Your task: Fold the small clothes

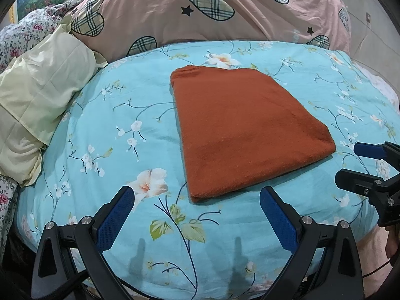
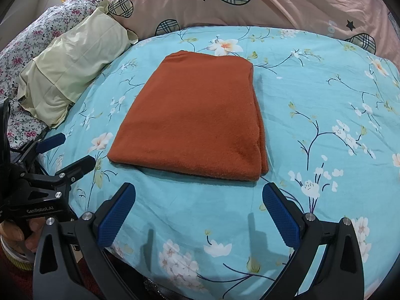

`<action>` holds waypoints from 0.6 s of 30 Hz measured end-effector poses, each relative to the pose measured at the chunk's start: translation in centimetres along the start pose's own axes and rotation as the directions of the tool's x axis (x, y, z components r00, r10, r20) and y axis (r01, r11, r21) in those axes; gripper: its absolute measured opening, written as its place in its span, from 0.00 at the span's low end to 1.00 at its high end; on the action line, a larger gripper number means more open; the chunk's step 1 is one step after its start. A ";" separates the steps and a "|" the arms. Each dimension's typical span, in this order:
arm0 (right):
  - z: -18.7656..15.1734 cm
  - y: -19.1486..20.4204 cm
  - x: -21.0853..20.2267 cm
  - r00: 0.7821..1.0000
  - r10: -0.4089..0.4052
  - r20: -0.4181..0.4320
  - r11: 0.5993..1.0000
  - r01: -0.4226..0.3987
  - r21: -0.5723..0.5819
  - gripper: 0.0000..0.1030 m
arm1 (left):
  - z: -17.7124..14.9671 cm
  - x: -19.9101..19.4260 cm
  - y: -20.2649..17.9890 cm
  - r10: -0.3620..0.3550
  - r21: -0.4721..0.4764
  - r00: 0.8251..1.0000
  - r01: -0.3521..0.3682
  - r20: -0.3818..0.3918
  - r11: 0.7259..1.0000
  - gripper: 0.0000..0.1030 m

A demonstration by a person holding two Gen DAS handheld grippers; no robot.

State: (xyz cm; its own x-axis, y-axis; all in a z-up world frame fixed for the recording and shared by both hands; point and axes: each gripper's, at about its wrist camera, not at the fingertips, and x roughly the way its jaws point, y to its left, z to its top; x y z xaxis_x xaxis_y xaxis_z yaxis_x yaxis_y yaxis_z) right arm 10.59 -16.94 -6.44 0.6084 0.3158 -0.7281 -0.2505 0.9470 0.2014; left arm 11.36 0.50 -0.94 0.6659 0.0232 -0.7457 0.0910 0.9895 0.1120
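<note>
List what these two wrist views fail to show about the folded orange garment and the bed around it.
- What kind of garment the orange garment is: folded shut in both views, so sleeves, collar and label are tucked inside.
- Number of layers: only bunched edges show in the right wrist view.
- Pink heart-print quilt: cut off by the top edge.
- Floral bedding: partly hidden behind the cream pillow.

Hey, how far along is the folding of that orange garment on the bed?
Done: the orange garment lies folded into a compact rectangle on the blue floral sheet, layered edges stacked along one side. In hand: nothing; the left hand-held gripper and right hand-held gripper are both open, short of the cloth. Left: perhaps one more fold or putting it away; no other unfolded small clothes are visible.
</note>
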 end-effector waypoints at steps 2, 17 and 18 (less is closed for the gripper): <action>0.3 -0.3 0.2 1.000 -0.002 -0.001 1.000 0.002 -0.001 0.98 | 0.3 0.1 0.0 0.001 0.003 1.000 -0.001 0.006 1.000 0.98; 2.6 -1.1 0.8 1.000 -0.008 -0.006 1.000 0.008 0.005 0.98 | 2.1 1.1 0.4 -0.018 0.008 1.000 0.018 0.003 1.000 0.98; 2.7 -1.1 0.9 1.000 -0.008 -0.007 1.000 0.008 0.004 0.98 | 2.1 1.1 0.4 -0.017 0.007 1.000 0.017 0.002 1.000 0.98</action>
State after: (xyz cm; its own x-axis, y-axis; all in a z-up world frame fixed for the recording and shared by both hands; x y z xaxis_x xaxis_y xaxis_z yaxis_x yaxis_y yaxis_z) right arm 13.40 -17.52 -5.54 0.6052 0.3073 -0.7344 -0.2421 0.9498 0.1980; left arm 13.70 0.62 -0.33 0.6654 0.0059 -0.7464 0.1079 0.9887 0.1040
